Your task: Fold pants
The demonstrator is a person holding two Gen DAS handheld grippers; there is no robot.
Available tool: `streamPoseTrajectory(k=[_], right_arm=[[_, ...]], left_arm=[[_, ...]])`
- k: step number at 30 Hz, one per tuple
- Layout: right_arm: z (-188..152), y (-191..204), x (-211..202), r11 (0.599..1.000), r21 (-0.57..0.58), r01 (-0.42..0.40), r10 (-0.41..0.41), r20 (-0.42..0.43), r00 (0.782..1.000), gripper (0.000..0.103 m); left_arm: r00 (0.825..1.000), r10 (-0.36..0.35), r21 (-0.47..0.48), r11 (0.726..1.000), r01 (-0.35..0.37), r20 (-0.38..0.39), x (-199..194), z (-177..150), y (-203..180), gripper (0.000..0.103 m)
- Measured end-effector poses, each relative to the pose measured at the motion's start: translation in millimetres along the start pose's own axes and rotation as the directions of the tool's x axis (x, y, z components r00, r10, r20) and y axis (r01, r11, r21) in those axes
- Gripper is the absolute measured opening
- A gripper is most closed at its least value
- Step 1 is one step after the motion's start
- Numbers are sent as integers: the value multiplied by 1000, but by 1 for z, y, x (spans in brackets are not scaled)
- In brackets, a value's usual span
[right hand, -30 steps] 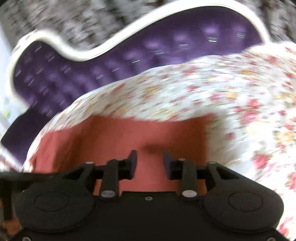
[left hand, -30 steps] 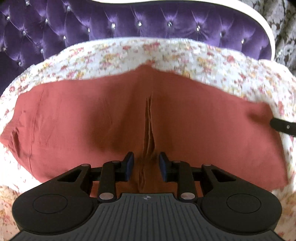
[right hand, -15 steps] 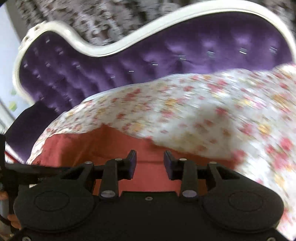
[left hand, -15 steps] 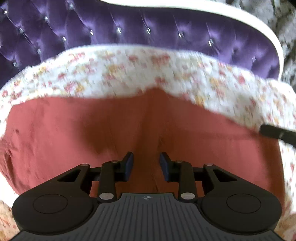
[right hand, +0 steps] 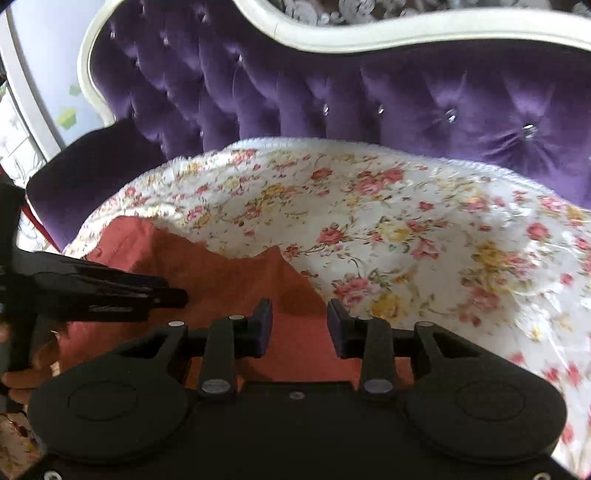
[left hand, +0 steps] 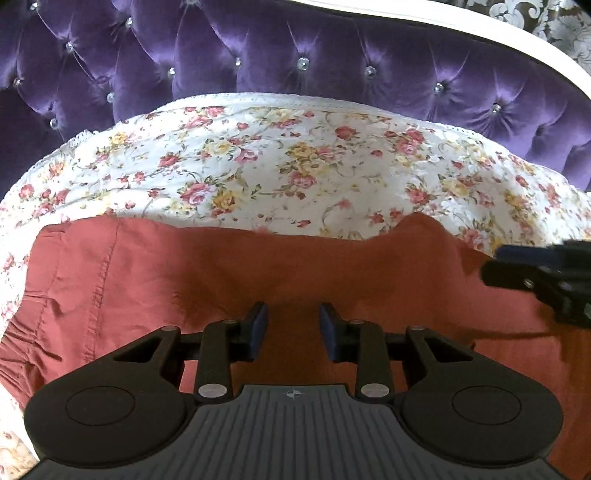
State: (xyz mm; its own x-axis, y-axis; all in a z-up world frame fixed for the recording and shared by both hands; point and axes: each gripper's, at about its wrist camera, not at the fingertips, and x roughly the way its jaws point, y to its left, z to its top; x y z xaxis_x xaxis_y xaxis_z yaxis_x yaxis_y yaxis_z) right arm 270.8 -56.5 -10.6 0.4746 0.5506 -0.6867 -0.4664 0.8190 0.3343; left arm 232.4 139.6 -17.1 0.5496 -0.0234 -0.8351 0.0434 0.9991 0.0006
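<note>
The rust-red pants (left hand: 229, 273) lie spread flat on a floral sheet (left hand: 295, 166), with the gathered waistband at the left. My left gripper (left hand: 293, 326) is open and empty just above the middle of the pants. My right gripper (right hand: 299, 323) is open and empty over the right edge of the pants (right hand: 236, 280). The right gripper also shows in the left wrist view (left hand: 546, 273) at the right, over the pants. The left gripper shows in the right wrist view (right hand: 99, 291) at the left.
The sheet (right hand: 424, 236) covers a seat with a purple tufted backrest (left hand: 295, 55) and a white frame (right hand: 406, 29) behind. A hand (right hand: 26, 373) holds the left gripper at the lower left of the right wrist view.
Both grippers have moved forward over the pants, toward the backrest. The centre crease between the legs is no longer in the left view. Both stay open and empty.
</note>
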Motion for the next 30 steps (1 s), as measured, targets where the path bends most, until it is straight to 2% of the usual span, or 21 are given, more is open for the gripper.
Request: streamPoseTrajectory(k=[4, 5, 6, 8, 10, 12, 14, 16, 17, 19, 20, 21, 26, 29, 30], right_arm=[[1, -6, 11, 999, 15, -42, 42, -14, 999, 45], [0, -4, 11, 998, 10, -55, 55, -12, 998, 40], [-1, 0, 10, 998, -4, -66, 66, -7, 998, 10], [-6, 21, 0, 994, -100, -53, 56, 28, 998, 6], [-17, 49, -9, 971, -239, -24, 36, 47, 998, 6], [-34, 80, -10, 924, -382, -4, 13, 20, 1000, 6], [-46, 96, -11, 885, -463, 46, -28, 45, 999, 6], [-40, 90, -13, 905, -417, 89, -53, 97, 994, 6], [-31, 80, -11, 928, -360, 96, -60, 109, 992, 10], [-14, 58, -7, 962, -258, 91, -63, 113, 992, 24], [-4, 47, -2, 974, -218, 70, -50, 97, 994, 42], [2, 40, 2, 979, -196, 53, -37, 83, 996, 55], [23, 21, 28, 988, -154, -29, 33, 25, 999, 57], [21, 18, 40, 988, -135, -72, 71, -11, 997, 56], [18, 19, 41, 988, -134, -78, 77, -15, 997, 43]], left_arm=[[1000, -14, -4, 1000, 14, 6, -2, -4, 6, 29], [1000, -20, -11, 1000, 20, 4, -1, -4, 9, 28], [1000, -25, -20, 999, 25, 3, -2, -3, 11, 26], [999, -33, -36, 999, 33, 1, -2, -1, 14, 25], [999, -42, -60, 997, 42, 2, -3, 0, 16, 25], [999, -39, -69, 997, 39, 12, -5, 2, 16, 25], [1000, -24, -67, 997, 25, 14, -5, 3, 16, 25], [1000, -27, -82, 996, 27, -3, -2, 2, 17, 25], [1000, -28, -84, 996, 27, -7, -1, 2, 18, 25], [999, -30, -90, 996, 29, -12, -2, 2, 20, 25], [999, -33, -97, 995, 32, -15, -2, 1, 21, 25], [999, -37, -105, 994, 35, -21, -2, 1, 23, 24], [999, -32, -133, 991, 28, -26, -4, -1, 35, 12], [999, -30, -142, 989, 25, -27, -4, -3, 39, 5], [999, -31, -145, 989, 27, -28, -3, -3, 40, 5]])
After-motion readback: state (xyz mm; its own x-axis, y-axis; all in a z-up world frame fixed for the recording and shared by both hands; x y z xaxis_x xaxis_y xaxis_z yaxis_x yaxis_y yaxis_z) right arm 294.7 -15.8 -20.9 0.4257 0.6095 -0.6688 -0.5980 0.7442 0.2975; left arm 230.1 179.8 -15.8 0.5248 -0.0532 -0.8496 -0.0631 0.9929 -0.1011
